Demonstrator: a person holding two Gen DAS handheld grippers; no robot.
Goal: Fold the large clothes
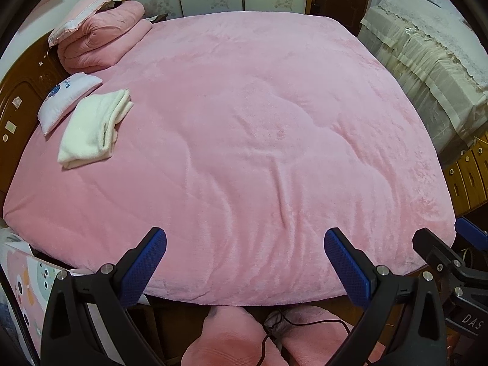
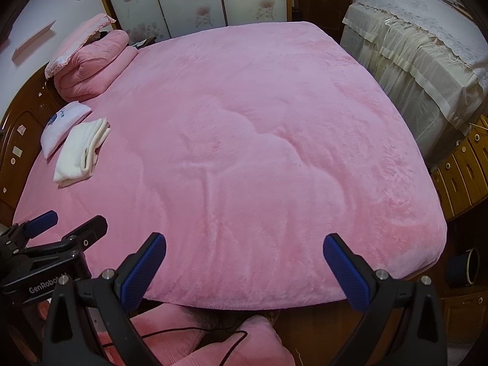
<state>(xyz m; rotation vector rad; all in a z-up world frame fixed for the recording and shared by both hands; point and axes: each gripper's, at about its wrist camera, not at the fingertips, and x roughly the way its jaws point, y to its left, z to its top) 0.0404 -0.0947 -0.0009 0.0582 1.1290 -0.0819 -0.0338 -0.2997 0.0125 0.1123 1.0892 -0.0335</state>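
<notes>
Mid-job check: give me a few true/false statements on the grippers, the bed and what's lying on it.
1. Both grippers, left and right, are open. True.
2. The white towel is spread flat across the bed. False: it lies folded near the headboard.
3. The right gripper holds the pink blanket. False: it holds nothing.
4. A small pillow lies beside the towel. True.
5. A folded pink quilt sits at the bed's far left corner. True.
</notes>
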